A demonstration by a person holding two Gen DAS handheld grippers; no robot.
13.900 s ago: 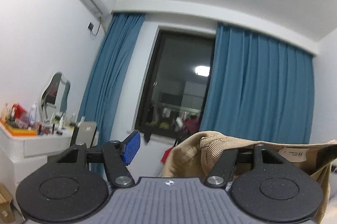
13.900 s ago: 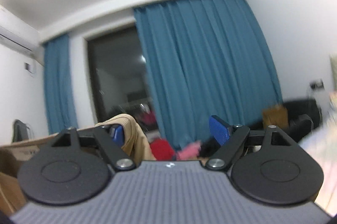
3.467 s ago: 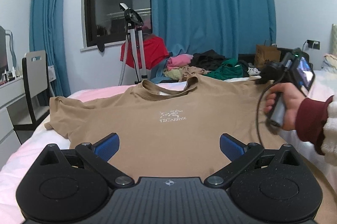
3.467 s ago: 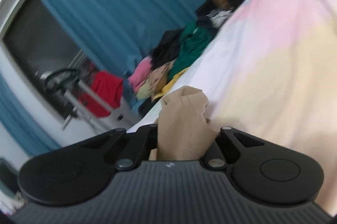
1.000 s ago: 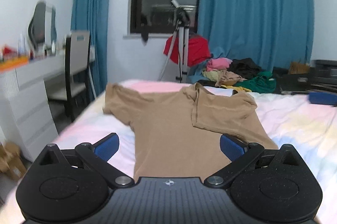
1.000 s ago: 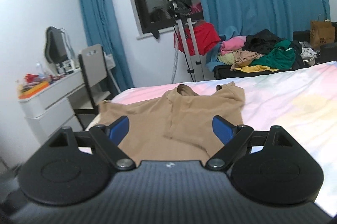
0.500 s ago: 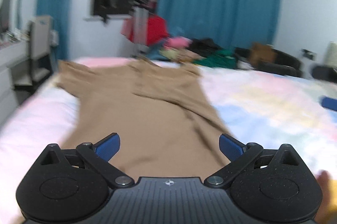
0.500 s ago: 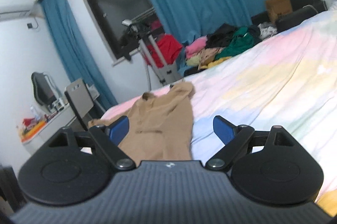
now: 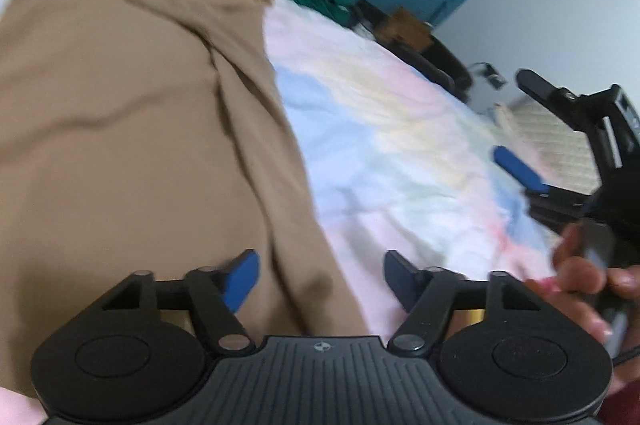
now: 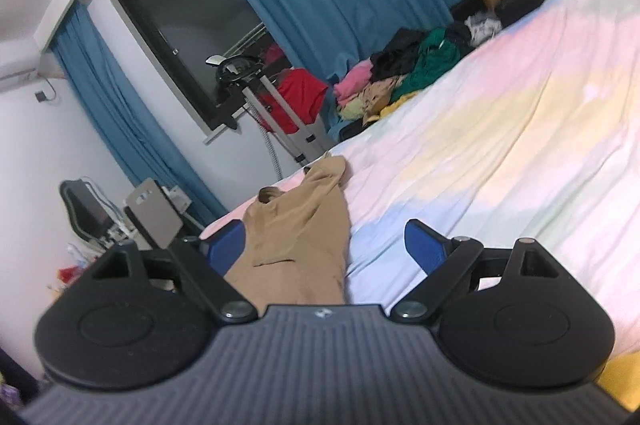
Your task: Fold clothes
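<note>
The tan cotton T-shirt [image 9: 132, 129] lies flat on the pastel pink-and-blue bedsheet [image 9: 400, 161], filling the left of the left-wrist frame, one side folded inward. The left gripper [image 9: 318, 275] hangs spread over its lower right edge; the right gripper [image 10: 324, 245] is spread too. Each should likely pinch one hem corner, both layers, lifting evenly

Tan t-shirt [image 9: 120, 129] lying flat on pastel bedsheet [image 9: 400, 145], one side folded inward over body, sleeve lying doubled on top; neckline pointing toward far bed edge; fabric showing soft creases along folded edge
</note>
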